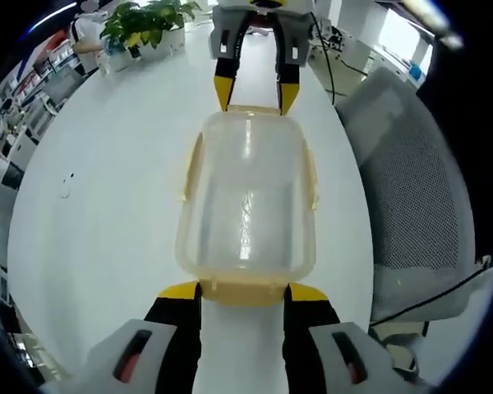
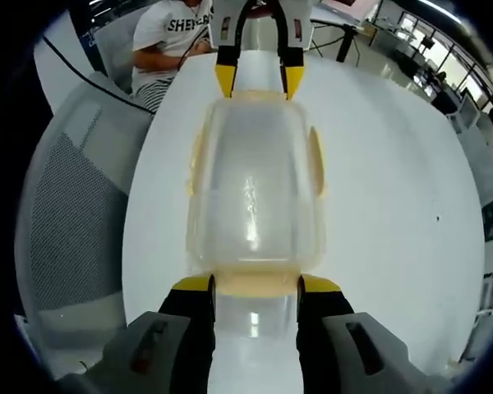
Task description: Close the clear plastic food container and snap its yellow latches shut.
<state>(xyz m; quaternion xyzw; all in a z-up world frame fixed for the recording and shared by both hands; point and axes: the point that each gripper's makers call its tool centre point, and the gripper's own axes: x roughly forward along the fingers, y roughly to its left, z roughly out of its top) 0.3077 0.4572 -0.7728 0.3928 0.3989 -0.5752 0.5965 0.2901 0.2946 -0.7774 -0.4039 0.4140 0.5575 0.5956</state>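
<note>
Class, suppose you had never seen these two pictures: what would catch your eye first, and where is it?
The clear plastic food container with its lid on, lying mid-table on the white table. The left gripper and right gripper meet it from opposite ends, yellow tips at its end latches. A grey mesh chair stands beside the table.

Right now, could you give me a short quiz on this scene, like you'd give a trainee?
1. True or false: the container lies on a white table.
2. Where do the two grippers stand? A) both at one end B) one at each end C) both above the lid
3. Fill in: the latches on the long sides are ____ in colour.

Key: 1 true. 2 B: the left gripper brackets one end latch, the right gripper the opposite one. 3 yellow.
</note>
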